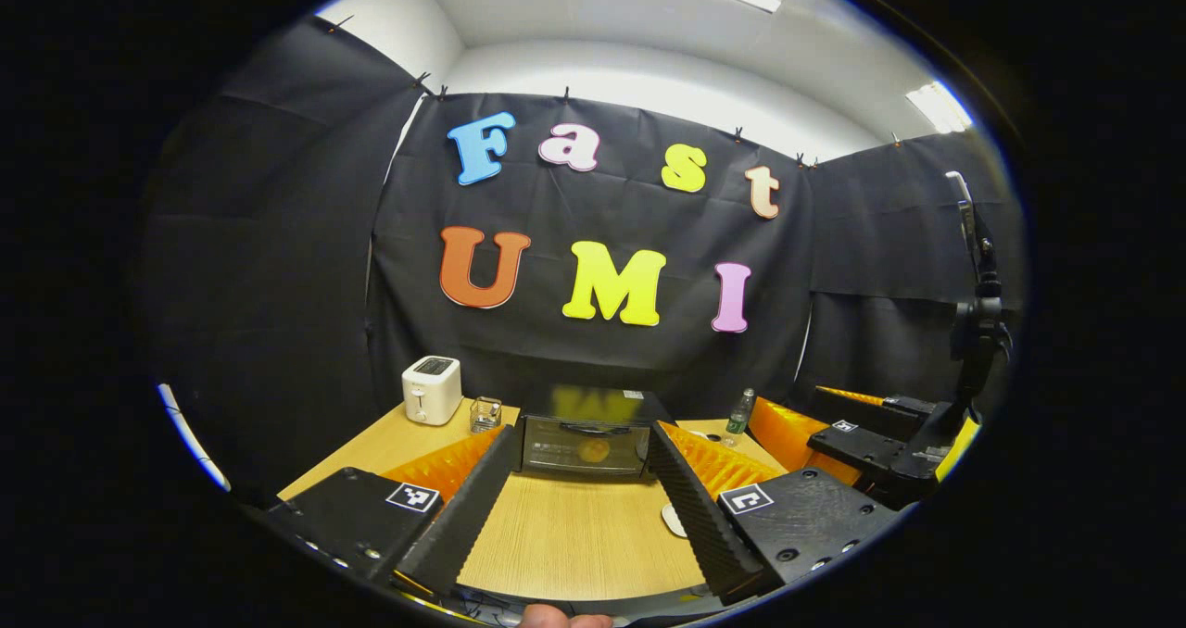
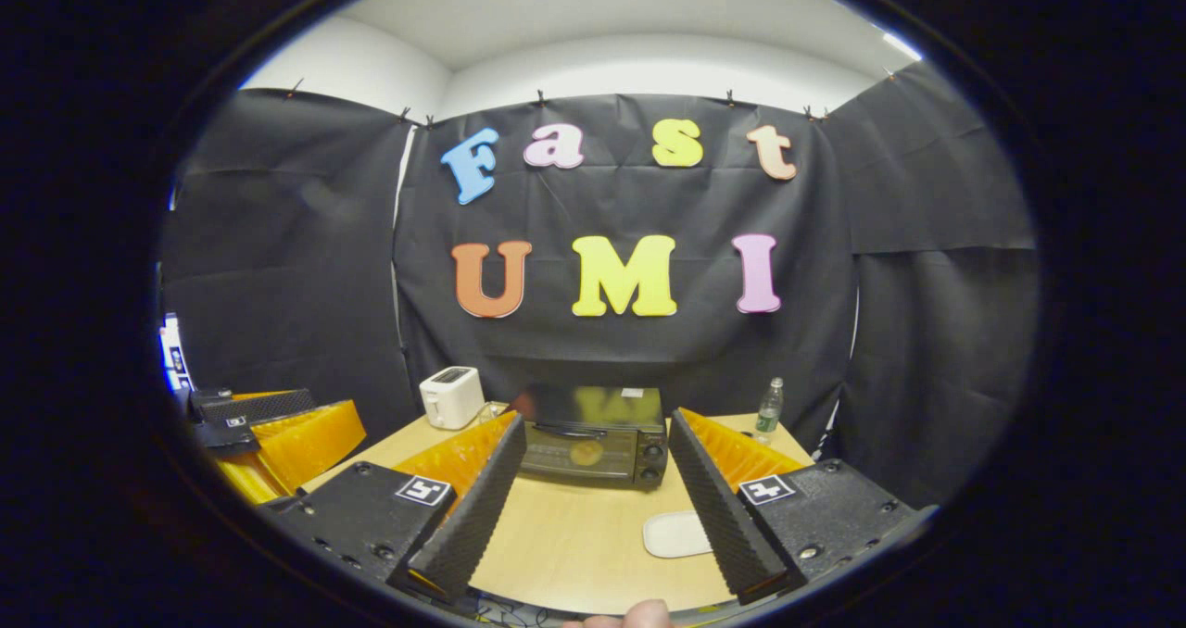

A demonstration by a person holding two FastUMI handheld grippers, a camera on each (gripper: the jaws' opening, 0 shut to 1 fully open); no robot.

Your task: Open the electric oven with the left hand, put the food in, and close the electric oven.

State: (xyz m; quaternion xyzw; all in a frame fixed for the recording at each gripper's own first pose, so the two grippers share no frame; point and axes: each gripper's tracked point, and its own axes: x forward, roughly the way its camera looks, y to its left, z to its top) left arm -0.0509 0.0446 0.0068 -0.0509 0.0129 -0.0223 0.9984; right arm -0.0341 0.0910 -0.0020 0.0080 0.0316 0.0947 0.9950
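The black electric oven (image 1: 556, 447) (image 2: 611, 466) stands at the back of the wooden table (image 1: 574, 535), its glass door shut. A round yellowish piece of food (image 1: 594, 450) (image 2: 586, 453) shows behind the glass. My left gripper (image 1: 582, 437) is open and holds nothing, its fingers framing the oven from a distance. My right gripper (image 2: 598, 424) is likewise open, well short of the oven. A white plate (image 1: 674, 520) (image 2: 676, 533) lies bare on the table by the right finger of each gripper. The right gripper (image 1: 871, 443) also shows in the left gripper view, and the left gripper (image 2: 269, 433) in the right gripper view.
A white toaster (image 1: 432, 389) (image 2: 452, 396) and a small glass (image 1: 485, 413) stand left of the oven. A clear bottle (image 1: 738, 412) (image 2: 768, 408) stands to its right. A dark stand (image 1: 977, 313) rises at the far right. Bare tabletop lies in front of the oven.
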